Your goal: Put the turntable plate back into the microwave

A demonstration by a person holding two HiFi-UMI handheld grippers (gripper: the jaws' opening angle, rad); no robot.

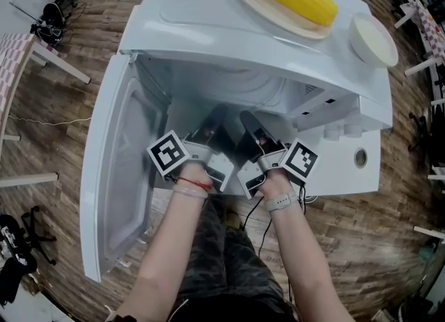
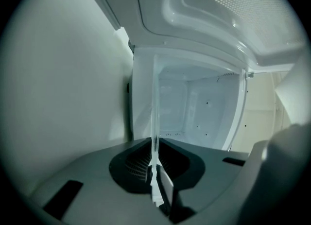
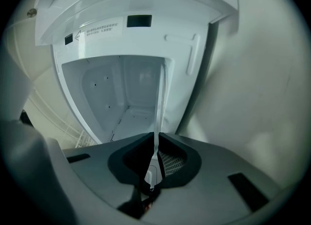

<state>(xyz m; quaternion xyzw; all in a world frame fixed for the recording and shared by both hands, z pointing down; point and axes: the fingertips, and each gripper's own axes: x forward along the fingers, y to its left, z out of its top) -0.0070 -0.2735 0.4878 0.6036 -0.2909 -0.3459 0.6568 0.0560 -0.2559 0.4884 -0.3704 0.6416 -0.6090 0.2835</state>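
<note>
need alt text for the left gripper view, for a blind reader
The left tongs are shut on the rim of the clear glass turntable plate, which shows edge-on as a thin pale line running up the middle of the view. Beyond it is the white inside of the microwave.

**Right gripper view: plate held edge-on before the open cavity**

The right gripper (image 3: 153, 182) has its two dark jaws closed on the rim of the clear turntable plate (image 3: 159, 107). The plate shows only as a thin pale line rising straight up from the jaws. Behind it lies the white microwave (image 3: 146, 0), whose open cavity (image 3: 109, 93) has bare walls dotted with small dark marks. On the frame above the cavity are a printed label (image 3: 99, 30) and, just beside it, a black rectangular slot (image 3: 139, 21).
</note>
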